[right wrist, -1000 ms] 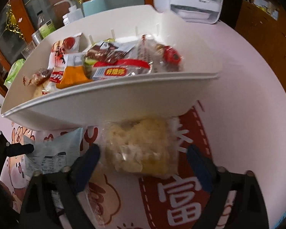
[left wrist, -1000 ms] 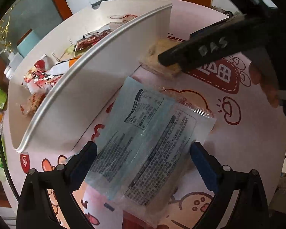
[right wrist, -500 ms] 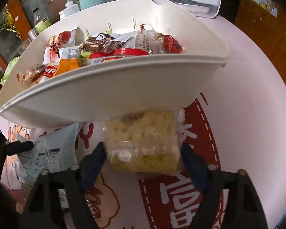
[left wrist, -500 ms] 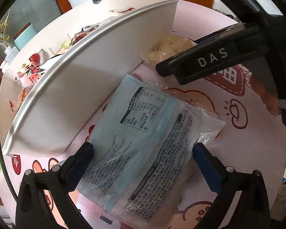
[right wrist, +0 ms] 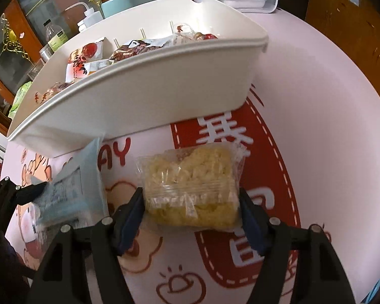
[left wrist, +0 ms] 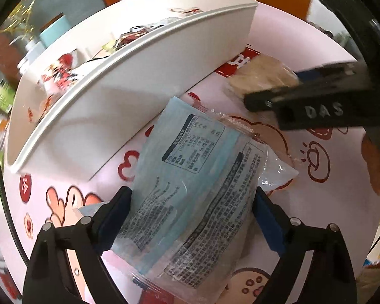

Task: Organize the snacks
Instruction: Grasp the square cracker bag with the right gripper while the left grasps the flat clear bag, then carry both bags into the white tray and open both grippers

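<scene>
Pale-blue film crinkles between the jaws of the left gripper (left wrist: 192,217), which have just been closing and now clasp the blue snack packet (left wrist: 190,187) lying just before the white bin (right wrist: 149,88). The right gripper (right wrist: 191,215), closing too, pinches the clear noodle cake pack (right wrist: 192,190) beside that bin. Lift both squarely, I judge, clearing the bin's rim before letting go among the snacks inside.

Counted: one white bin (right wrist: 144,101); one blue packet (left wrist: 190,190); one yellow noodle-cake packet (right wrist: 192,190); two hand-held grippers, left (left wrist: 192,217) and right (right wrist: 191,217).
</scene>
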Available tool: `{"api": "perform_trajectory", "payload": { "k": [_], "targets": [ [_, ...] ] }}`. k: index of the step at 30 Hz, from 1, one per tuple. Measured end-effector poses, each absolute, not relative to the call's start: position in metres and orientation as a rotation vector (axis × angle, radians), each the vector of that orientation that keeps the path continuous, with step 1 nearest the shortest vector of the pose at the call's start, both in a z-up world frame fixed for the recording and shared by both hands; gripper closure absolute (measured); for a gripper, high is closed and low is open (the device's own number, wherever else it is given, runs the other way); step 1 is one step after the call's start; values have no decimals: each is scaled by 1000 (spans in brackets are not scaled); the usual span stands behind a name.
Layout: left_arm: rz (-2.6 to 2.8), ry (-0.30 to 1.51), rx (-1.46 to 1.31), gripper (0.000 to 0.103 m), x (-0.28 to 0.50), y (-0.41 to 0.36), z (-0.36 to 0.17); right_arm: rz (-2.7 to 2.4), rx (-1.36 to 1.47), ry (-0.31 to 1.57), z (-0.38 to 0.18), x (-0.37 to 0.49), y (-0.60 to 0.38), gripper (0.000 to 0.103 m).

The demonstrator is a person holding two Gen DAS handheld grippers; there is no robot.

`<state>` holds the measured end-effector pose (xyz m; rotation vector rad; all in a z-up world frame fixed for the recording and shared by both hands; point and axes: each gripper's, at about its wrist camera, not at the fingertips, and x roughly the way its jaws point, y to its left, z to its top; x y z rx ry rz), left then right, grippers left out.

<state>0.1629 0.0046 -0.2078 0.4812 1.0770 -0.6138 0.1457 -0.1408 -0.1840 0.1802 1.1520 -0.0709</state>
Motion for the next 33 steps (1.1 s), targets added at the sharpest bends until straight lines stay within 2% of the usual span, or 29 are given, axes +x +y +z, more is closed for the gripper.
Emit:
{"api": "perform_trajectory", "payload": {
  "k": [3, 14, 20, 33],
  "targets": [
    [-609, 1060, 473, 24, 152, 9, -195, -68, 185, 1155, -184, 138, -141, 33],
    [-547, 1114, 364, 35, 145, 21, -182, -29, 175, 1135, -166, 127, -135, 33],
    [-506, 1117, 305, 38, 138, 35, -165, 4, 180, 1110, -150, 119, -135, 33],
    [-436, 1018, 183, 40, 128, 38, -89, 101, 163, 990, -92, 117, -137, 33]
  ]
}}
